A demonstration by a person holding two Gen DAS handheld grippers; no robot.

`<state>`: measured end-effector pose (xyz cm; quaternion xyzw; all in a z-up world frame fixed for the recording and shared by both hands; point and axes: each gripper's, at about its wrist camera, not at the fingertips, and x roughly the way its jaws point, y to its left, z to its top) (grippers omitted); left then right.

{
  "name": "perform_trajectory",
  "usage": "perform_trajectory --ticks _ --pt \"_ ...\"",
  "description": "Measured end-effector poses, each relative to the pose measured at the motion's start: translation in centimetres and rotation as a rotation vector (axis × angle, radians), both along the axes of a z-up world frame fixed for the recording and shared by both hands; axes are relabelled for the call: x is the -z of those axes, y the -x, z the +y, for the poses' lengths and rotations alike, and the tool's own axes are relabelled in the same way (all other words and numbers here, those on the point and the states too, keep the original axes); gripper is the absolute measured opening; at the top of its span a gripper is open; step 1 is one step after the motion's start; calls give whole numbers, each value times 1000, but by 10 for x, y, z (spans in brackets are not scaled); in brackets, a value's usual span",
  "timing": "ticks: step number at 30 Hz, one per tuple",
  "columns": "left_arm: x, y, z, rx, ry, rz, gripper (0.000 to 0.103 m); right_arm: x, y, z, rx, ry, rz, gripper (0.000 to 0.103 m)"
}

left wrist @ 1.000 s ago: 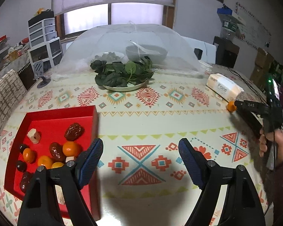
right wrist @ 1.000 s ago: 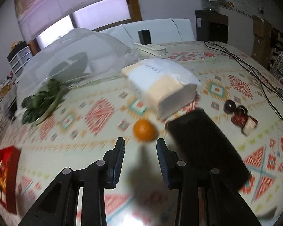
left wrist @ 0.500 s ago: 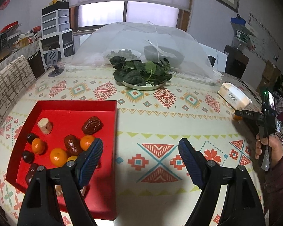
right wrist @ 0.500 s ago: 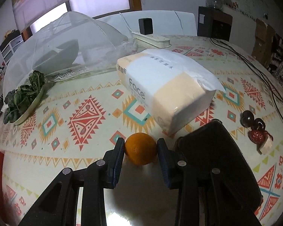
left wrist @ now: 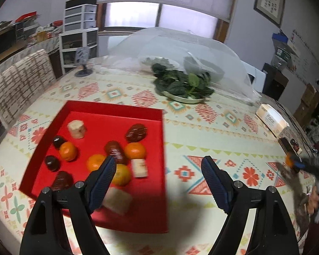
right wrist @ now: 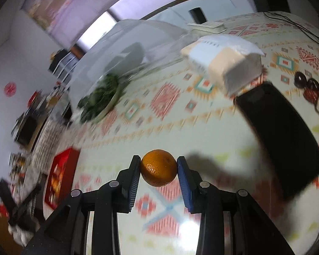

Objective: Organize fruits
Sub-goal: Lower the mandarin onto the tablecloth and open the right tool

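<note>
A red tray (left wrist: pixel 151 212) lies on the patterned table and holds several small oranges (left wrist: pixel 135 150), dark red dates (left wrist: pixel 136 132) and pale chunks (left wrist: pixel 76 129). My left gripper (left wrist: pixel 158 171) is open and empty, hovering over the tray's right edge. My right gripper (right wrist: pixel 159 167) is shut on a small orange (right wrist: pixel 158 167) and holds it above the table. It shows blurred at the far right of the left wrist view (left wrist: pixel 295 162). The tray appears far left in the right wrist view (right wrist: pixel 69 159).
A tissue pack (right wrist: pixel 223 63), a black phone (right wrist: pixel 282 136) and a small cluster of dates with a pale chunk (right wrist: pixel 311 92) lie at the right. A plate of greens (left wrist: pixel 184 86) and a mesh food cover (left wrist: pixel 180 51) stand behind. A chair (left wrist: pixel 19 85) is at the left.
My right gripper closed on the orange, lifted it off the table and swung left toward the tray. My left gripper shifted further over the tray and stayed open.
</note>
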<state>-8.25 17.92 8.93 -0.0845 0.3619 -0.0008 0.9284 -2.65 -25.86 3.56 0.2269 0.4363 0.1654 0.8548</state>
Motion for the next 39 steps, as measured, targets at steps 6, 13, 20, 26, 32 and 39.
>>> perform_trajectory --ticks 6,13,20,26,32,39 --pt "2 3 29 -59 30 7 81 16 33 12 -24 125 37 38" --pt "-12 13 52 -127 31 -28 81 18 10 48 -39 205 31 38" --pt "-17 17 61 -146 15 -34 82 15 -3 103 -77 340 -32 39" --pt "-16 19 58 -167 -47 -36 82 16 1 132 -149 363 -47 40" --pt "-13 23 59 -193 -111 -39 82 -1 8 139 -130 368 -95 50" --pt "-12 32 51 -222 -209 -60 82 -19 20 152 -132 368 -136 51"
